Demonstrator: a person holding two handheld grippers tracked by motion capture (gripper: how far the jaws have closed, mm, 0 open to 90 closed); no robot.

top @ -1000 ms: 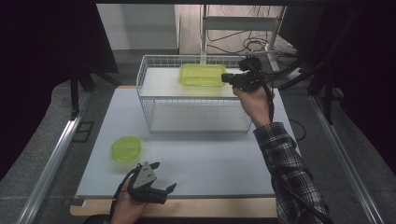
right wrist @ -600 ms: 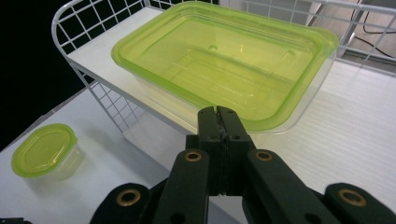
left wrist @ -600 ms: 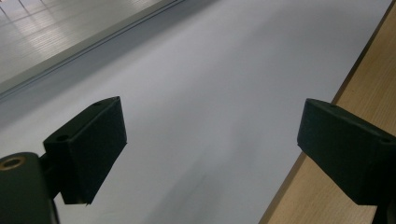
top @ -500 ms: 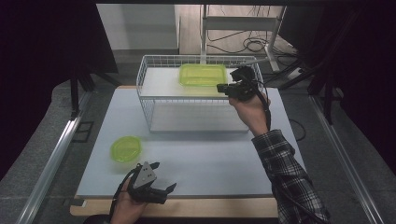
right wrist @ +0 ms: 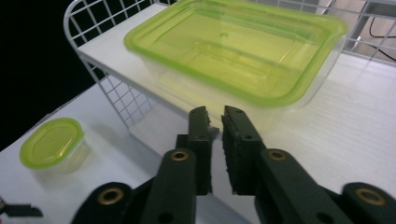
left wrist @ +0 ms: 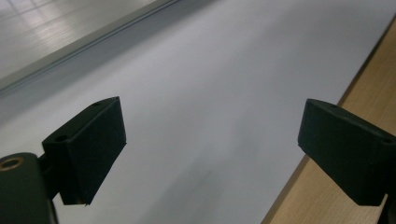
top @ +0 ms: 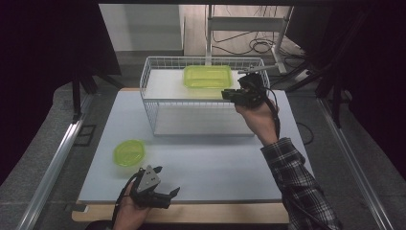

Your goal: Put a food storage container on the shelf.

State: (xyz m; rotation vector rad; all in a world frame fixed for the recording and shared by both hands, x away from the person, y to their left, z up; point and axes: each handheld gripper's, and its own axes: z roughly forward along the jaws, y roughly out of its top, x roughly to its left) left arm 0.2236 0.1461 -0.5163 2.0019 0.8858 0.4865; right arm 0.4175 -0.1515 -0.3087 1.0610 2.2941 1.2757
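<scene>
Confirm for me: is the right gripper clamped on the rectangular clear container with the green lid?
No. The right gripper has a thin empty gap between its jaws, just short of the rectangular clear container with the green lid.

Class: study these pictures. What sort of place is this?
Probably a lab or workshop recording bench: a white work mat on a wooden table, dark curtains around it, and loose cables on the floor behind.

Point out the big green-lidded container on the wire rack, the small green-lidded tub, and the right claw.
big container (top: 208, 76), high view, middle of its lid
small tub (top: 129, 152), high view, middle of its lid
right claw (right wrist: 215, 125), right gripper view, the narrow gap between its fingertips
</scene>
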